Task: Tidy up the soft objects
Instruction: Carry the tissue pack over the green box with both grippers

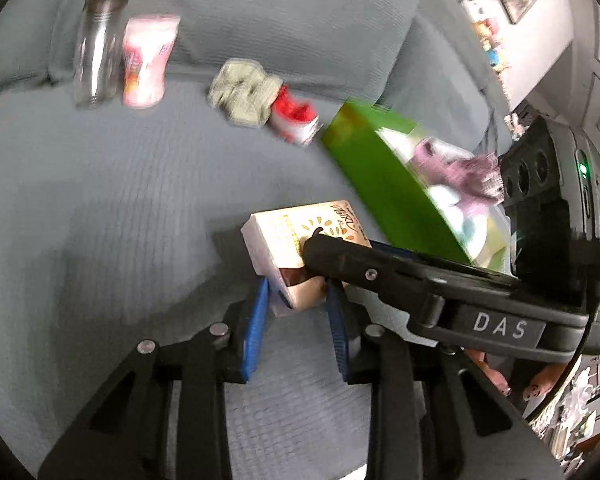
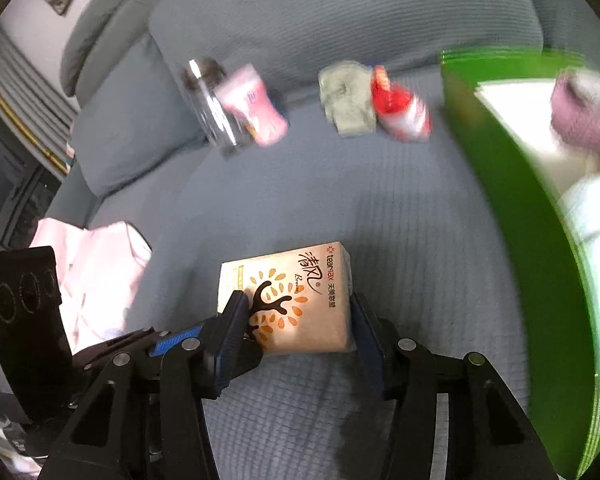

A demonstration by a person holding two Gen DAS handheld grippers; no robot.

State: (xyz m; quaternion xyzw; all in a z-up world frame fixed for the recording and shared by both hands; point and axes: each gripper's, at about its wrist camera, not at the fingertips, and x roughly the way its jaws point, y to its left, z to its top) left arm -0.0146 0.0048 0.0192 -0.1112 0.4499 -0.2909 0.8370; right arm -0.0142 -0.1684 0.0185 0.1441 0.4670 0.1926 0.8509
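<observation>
Because the tissue pack [image 2: 288, 300] is soft, we clamp it between both grippers: the left gripper [image 1: 296, 300] holds its near end, the right gripper [image 2: 296, 312] its sides, above the sofa [image 2: 380, 220], with the green box [image 2: 520, 220] to the right

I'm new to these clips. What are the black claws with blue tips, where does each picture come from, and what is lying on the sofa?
They are two handheld grippers; each picture comes from a fisheye camera riding on one.

Both the left gripper and the right gripper close on one tissue pack.

On the grey sofa lie a clear bottle, a pink pouch, a grey-green cloth and a red-and-white packet. A green box holds soft items, one pink.
</observation>
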